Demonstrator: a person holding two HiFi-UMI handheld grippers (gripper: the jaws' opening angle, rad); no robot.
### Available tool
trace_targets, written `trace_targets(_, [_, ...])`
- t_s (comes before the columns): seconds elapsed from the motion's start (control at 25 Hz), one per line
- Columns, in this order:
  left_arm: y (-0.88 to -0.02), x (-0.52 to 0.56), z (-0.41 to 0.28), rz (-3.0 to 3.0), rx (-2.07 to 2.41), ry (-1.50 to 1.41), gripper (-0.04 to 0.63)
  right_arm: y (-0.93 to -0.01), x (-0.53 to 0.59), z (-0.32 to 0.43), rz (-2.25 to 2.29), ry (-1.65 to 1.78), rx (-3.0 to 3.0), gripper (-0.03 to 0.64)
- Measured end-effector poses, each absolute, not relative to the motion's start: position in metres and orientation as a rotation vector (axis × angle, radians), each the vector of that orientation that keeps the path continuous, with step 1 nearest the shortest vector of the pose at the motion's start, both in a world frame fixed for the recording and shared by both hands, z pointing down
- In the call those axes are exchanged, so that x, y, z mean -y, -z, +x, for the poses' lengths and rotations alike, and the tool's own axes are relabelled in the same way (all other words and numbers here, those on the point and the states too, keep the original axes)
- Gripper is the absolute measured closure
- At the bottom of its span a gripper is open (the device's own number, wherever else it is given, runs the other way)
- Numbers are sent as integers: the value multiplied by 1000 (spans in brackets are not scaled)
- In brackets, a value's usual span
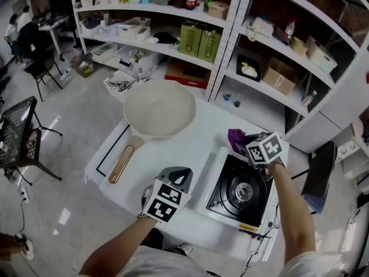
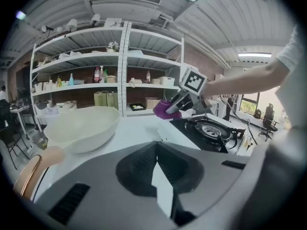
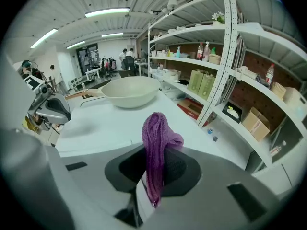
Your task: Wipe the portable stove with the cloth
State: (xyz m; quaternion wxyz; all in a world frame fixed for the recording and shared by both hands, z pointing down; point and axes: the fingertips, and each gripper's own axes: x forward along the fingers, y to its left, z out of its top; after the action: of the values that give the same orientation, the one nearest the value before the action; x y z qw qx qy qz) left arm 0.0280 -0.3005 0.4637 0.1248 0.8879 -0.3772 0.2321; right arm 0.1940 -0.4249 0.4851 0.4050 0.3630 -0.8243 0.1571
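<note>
Leftmost, the pan (image 1: 159,109) sits far; the left gripper (image 1: 174,178) hovers near it, jaws together, empty. Right of it, the stove (image 1: 222,199). At its far edge the right gripper (image 1: 243,142) pinches the cloth (image 1: 234,136); best lower it flat and sweep round the burner

The grey plastic left tool (image 1: 178,176) and right tool (image 1: 243,141) each bear a white cube (image 1: 166,201) with black square markers. Dark ribbed pads (image 2: 139,166) line their jaws. The person wears a pale short-sleeved shirt (image 1: 164,265).
</note>
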Motion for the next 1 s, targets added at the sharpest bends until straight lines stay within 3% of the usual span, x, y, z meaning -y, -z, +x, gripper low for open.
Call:
trace_targets(0.52, [-469,307,11,2597,1082,-673,592,-489,444,136,843,-388,2145,555])
trace_targets(1.0, [-472,310,2,2582,1092,-653,592,-465,458,130,927,-265,2164,555])
